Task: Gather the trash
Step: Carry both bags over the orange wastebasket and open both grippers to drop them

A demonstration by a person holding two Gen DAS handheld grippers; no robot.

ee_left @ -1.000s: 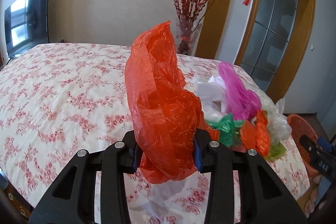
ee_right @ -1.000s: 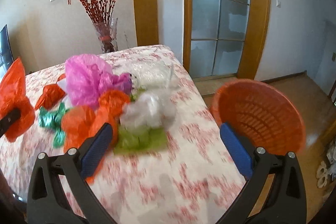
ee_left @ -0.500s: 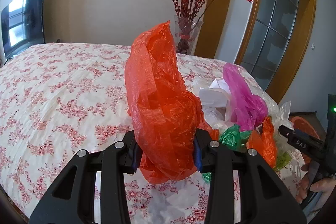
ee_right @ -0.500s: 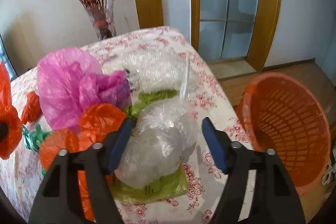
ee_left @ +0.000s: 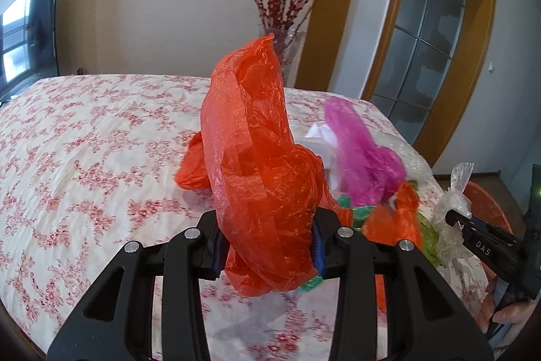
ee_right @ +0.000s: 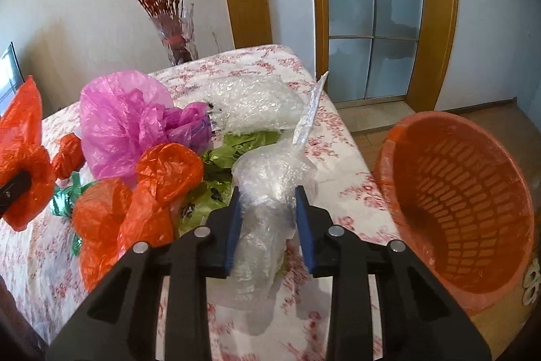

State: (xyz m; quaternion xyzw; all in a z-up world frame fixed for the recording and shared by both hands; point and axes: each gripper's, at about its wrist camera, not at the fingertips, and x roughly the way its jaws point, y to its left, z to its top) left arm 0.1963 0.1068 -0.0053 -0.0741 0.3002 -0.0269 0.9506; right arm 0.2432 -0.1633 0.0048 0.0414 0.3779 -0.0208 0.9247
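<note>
My left gripper (ee_left: pixel 267 246) is shut on a big crumpled orange plastic bag (ee_left: pixel 257 164), which it holds up over the flowered bedspread (ee_left: pixel 84 151). In the right wrist view my right gripper (ee_right: pixel 268 219) is closing, and its blue pads press on a wad of clear bubble wrap (ee_right: pixel 270 188) at the edge of the trash pile. The pile holds a pink bag (ee_right: pixel 128 117), orange bags (ee_right: pixel 148 192), a green bag (ee_right: pixel 236 151) and more bubble wrap (ee_right: pixel 253 100). From the left wrist view the right gripper (ee_left: pixel 456 219) shows at the right edge with the clear wad (ee_left: pixel 451 208).
An orange plastic basket (ee_right: pixel 463 202) stands on the wooden floor just right of the bed's corner. A glass vase of red branches (ee_right: pixel 175 36) stands behind the bed, by a wood-framed glass door (ee_right: pixel 375 12). A television (ee_left: pixel 27 29) hangs on the far left wall.
The right gripper came forward and down to the pile and its jaws closed from wide open onto the clear bubble wrap. The left gripper kept the orange bag and drifted slightly.
</note>
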